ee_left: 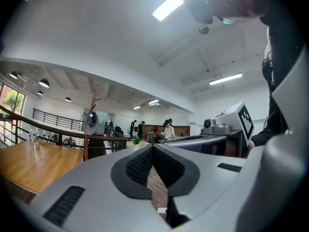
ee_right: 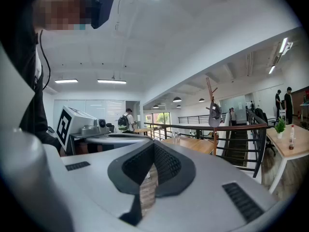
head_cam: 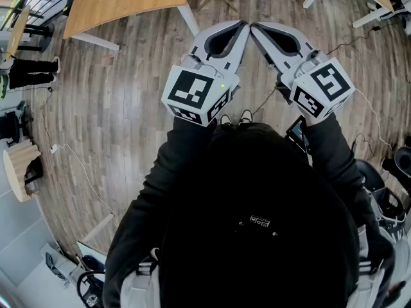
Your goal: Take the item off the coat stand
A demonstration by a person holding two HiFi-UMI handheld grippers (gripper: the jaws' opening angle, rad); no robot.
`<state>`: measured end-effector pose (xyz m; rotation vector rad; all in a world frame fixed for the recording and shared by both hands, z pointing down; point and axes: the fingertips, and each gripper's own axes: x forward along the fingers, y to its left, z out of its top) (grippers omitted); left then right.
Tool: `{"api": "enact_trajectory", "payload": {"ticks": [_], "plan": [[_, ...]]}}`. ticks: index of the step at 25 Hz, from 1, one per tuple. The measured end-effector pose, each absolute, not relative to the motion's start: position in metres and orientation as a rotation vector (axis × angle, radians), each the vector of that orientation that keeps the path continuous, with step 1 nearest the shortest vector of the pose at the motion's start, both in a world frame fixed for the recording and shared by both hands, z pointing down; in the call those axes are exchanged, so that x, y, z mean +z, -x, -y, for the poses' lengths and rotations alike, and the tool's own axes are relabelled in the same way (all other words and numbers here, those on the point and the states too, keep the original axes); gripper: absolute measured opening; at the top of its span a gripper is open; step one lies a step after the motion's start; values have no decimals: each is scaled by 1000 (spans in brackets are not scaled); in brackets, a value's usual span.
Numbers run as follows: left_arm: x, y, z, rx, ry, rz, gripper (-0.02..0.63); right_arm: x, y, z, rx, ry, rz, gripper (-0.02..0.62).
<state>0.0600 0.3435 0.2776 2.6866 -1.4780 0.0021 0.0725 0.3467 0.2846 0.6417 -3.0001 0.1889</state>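
Observation:
Far off in the left gripper view stands a wooden coat stand (ee_left: 94,111) with a grey cap (ee_left: 90,122) hanging on it. The right gripper view shows the same coat stand (ee_right: 211,94) and cap (ee_right: 214,116), also distant, beyond a railing. In the head view both grippers are held out in front of the person's chest, tips almost meeting. My left gripper (head_cam: 241,24) is shut with nothing in it; its tips (ee_left: 152,147) meet. My right gripper (head_cam: 255,27) is shut and empty too, tips (ee_right: 154,144) together. Neither is near the stand.
A wooden table (head_cam: 122,2) stands ahead to the left, and white table legs (head_cam: 359,18) show at the right. Cables (head_cam: 70,156) trail over the plank floor. A dark railing (ee_right: 231,127) and a table with bottles (ee_right: 289,138) lie to the right. People stand far away.

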Motion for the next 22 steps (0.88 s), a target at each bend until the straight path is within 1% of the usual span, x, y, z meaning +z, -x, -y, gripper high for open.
{"api": "enact_trajectory", "payload": {"ticks": [13, 22], "plan": [[271, -56, -351, -43, -2675, 1526, -2, 279, -70, -358, 137, -594, 2993, 14], [263, -69, -339, 6, -2721, 1534, -2, 269, -82, -345, 114, -611, 3048, 14]]}}
